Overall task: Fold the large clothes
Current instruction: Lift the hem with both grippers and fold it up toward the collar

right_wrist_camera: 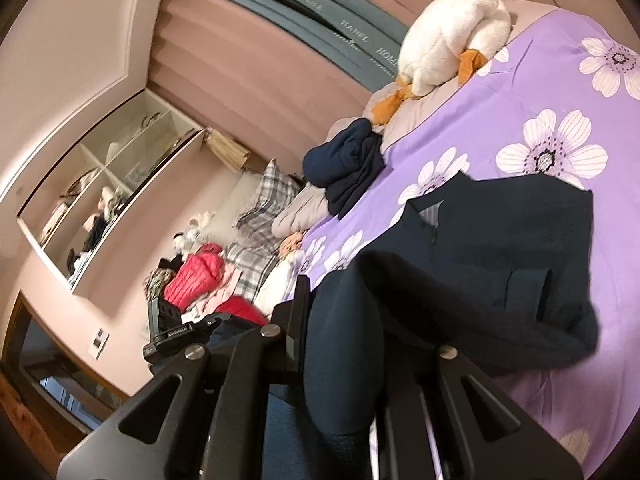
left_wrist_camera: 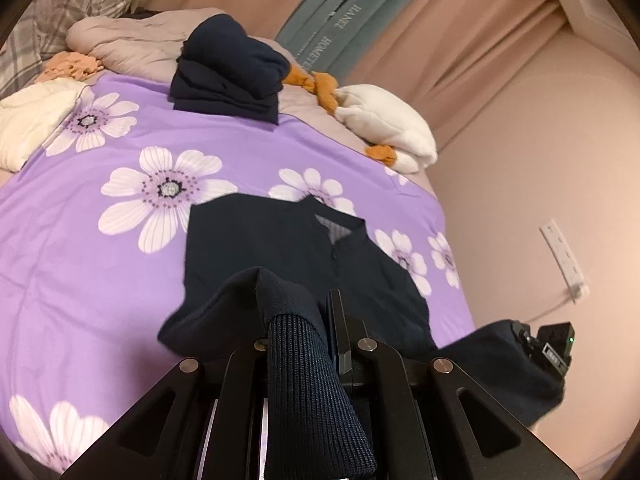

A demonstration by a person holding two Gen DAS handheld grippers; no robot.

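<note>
Left gripper (left_wrist_camera: 298, 320) nearest the lens, jaws clamped on the ribbed cuff of a dark navy sweater (left_wrist_camera: 280, 248). Right gripper (right_wrist_camera: 332, 320) likewise clamped on navy knit. The sweater's body lies collar-up on a purple floral bedsheet (left_wrist_camera: 100, 280), centre of the left view, both sleeves lifted off it. At 12 o'clock a folded navy pile (left_wrist_camera: 228, 68) sits against a beige duvet (left_wrist_camera: 132, 44). White plush goose (left_wrist_camera: 384, 128) at 1 o'clock, plaid pillow (left_wrist_camera: 52, 20) at 10. Pink curtains (left_wrist_camera: 460, 40) behind, wall socket (left_wrist_camera: 562, 256) at 3. In the right view: mirror (right_wrist_camera: 108, 176) at 9, red jacket (right_wrist_camera: 196, 280) beside the bed.
</note>
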